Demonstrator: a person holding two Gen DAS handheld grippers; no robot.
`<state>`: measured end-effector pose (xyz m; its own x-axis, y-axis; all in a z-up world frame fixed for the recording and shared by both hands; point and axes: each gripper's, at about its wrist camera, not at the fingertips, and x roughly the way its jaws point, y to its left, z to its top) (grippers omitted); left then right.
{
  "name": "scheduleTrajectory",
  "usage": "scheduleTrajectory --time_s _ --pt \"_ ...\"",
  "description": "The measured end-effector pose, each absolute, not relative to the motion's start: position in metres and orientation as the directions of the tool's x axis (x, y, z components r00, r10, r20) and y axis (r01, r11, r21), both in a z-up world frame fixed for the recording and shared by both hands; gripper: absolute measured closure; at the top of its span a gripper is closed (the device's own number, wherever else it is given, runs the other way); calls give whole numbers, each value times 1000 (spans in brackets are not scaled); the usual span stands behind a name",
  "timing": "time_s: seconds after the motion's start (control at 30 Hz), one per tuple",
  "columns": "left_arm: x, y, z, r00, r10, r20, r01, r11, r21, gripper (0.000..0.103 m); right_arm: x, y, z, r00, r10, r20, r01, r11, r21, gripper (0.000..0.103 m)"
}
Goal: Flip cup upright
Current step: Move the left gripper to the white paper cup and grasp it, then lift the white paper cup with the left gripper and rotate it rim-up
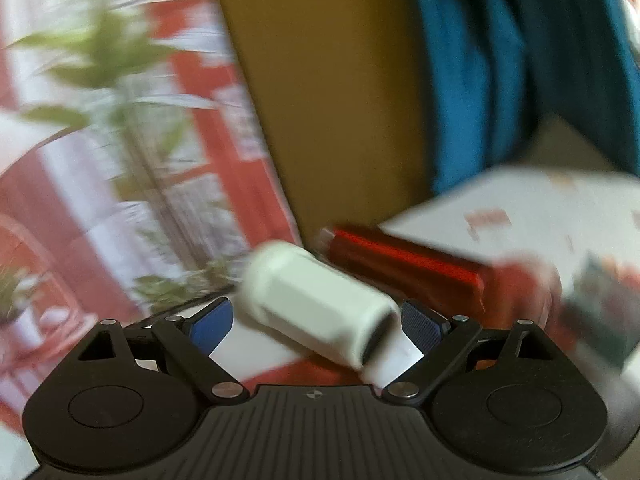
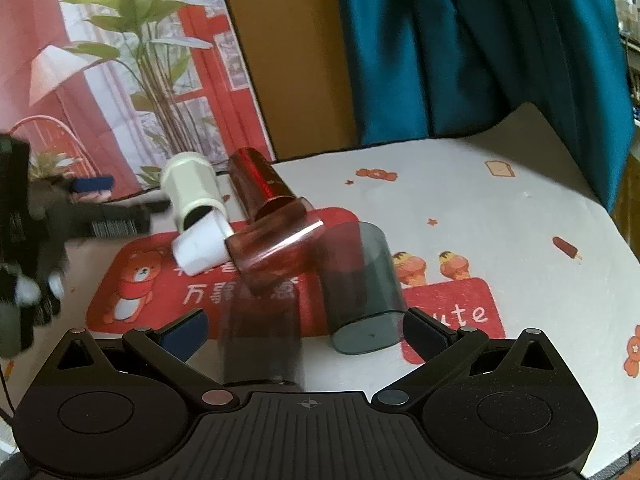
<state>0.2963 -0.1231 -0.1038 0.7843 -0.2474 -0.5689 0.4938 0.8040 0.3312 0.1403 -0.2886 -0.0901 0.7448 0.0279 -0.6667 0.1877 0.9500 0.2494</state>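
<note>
Cup (image 1: 316,304) lay tilted, not yet upright, between the spread left gripper (image 1: 318,322); right gripper (image 2: 308,332) gaped, holding nothing.

Domestic room, likely a living or dining area. Evidence: worktop (image 2: 500,216) covered with a white cloth printed with sweets and ice lollies; red bear-print mat (image 2: 152,280) with Chinese characters; teal curtain (image 2: 480,48) behind; printed backdrop (image 2: 100,80) showing a lamp, plant and red window frame; several drinking cups (image 2: 360,280) on the cloth.
</note>
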Motion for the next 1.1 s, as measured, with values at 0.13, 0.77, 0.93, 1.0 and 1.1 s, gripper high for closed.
scheduleTrajectory --time_s 0.13,0.77,0.93,1.0,1.1 --pt "296 -138 -138 742 -272 -613 570 737 363 14 149 -293 -98 731 23 -682 203 947 250 0" --pt "298 -149 -161 641 -321 -698 640 725 255 46 153 -303 -110 709 24 -705 227 939 260 0" --pt "279 -128 -158 653 -279 -704 591 770 243 48 148 -302 -114 712 48 -700 222 931 290 0" --pt "269 -113 -156 653 -256 -713 562 794 230 49 147 -298 -118 709 69 -702 215 926 309 0" --pt "256 -89 -152 642 -225 -733 507 842 185 50 143 -288 -121 706 104 -701 189 925 328 0"
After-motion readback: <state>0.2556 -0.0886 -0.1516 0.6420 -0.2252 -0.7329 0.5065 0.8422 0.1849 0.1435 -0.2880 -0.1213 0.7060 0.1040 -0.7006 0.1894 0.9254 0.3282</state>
